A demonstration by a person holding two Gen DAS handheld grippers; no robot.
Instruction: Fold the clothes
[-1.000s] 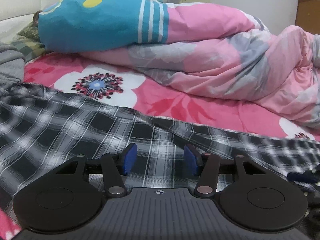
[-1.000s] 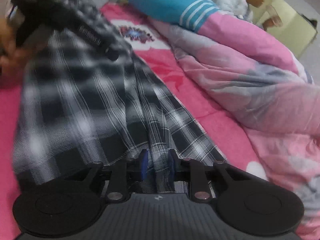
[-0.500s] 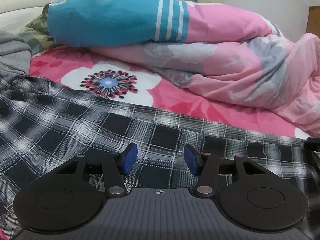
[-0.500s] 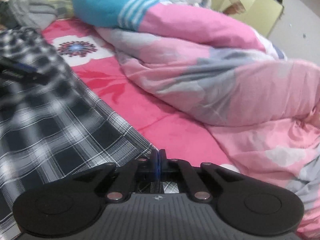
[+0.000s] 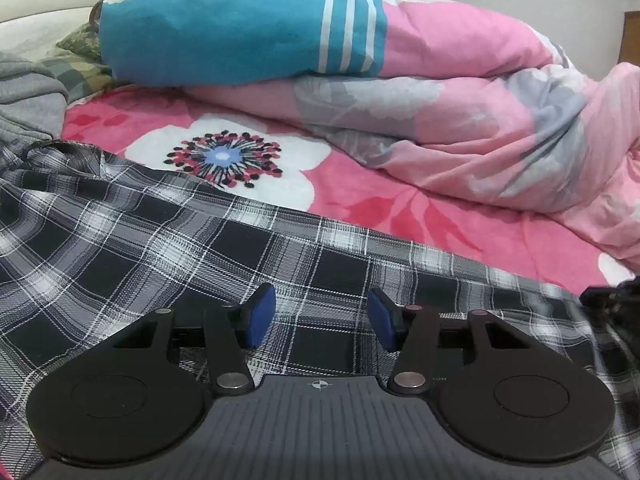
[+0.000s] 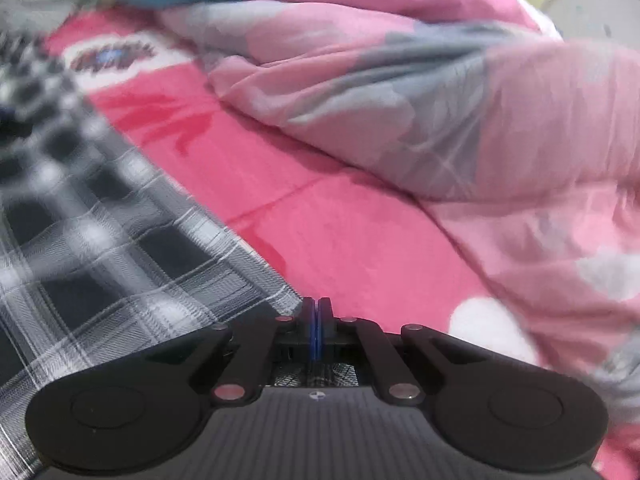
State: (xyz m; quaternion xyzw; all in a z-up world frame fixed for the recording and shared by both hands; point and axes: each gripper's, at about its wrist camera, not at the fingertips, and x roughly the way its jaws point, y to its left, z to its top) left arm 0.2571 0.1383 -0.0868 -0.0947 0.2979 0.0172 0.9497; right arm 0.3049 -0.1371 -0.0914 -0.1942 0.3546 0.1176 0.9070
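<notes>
Since a second ago we have drawn the plaid shirt [image 5: 168, 240] flatter across the pink floral bedsheet [image 5: 360, 196], its edge pinched in our right gripper [image 6: 316, 330], whose pads are clamped together. Our left gripper [image 5: 320, 318] hovers over the cloth, fingers apart, gripping nothing. Beyond lies a rumpled pink duvet [image 5: 480, 120].

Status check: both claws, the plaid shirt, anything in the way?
Left claw open over plaid shirt. Right claw shut on shirt edge. Pink duvet bunched beyond, clear of it.
</notes>
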